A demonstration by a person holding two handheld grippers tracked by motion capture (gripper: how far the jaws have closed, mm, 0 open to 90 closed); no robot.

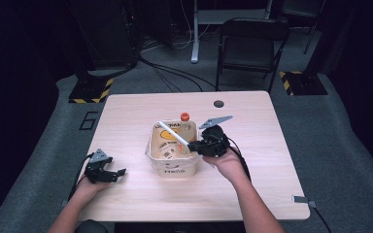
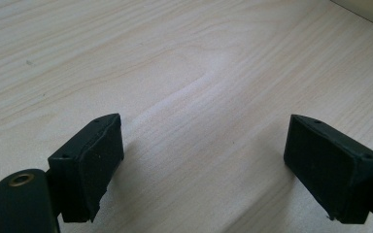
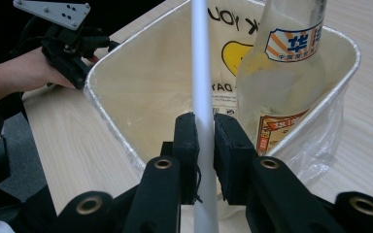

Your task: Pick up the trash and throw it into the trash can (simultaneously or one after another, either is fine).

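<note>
A cream bin (image 1: 171, 167) (image 3: 126, 58) with a plastic liner and yellow print stands mid-table. Inside it leans a clear glass bottle (image 3: 281, 77) (image 1: 185, 127) with an orange cap and a striped label. My right gripper (image 3: 205, 145) (image 1: 196, 143) is at the bin's right rim, shut on a long white stick (image 3: 201, 87) (image 1: 173, 133) that slants out over the bin's opening. My left gripper (image 2: 204, 160) (image 1: 108, 172) rests low over bare wood near the table's front left, jaws open with nothing between them.
The light wooden table (image 1: 126, 116) has a small round hole (image 1: 218, 104) near its far edge. Beyond it stand a black folding chair (image 1: 252, 46) and floor cables. Bare wood lies left and right of the bin.
</note>
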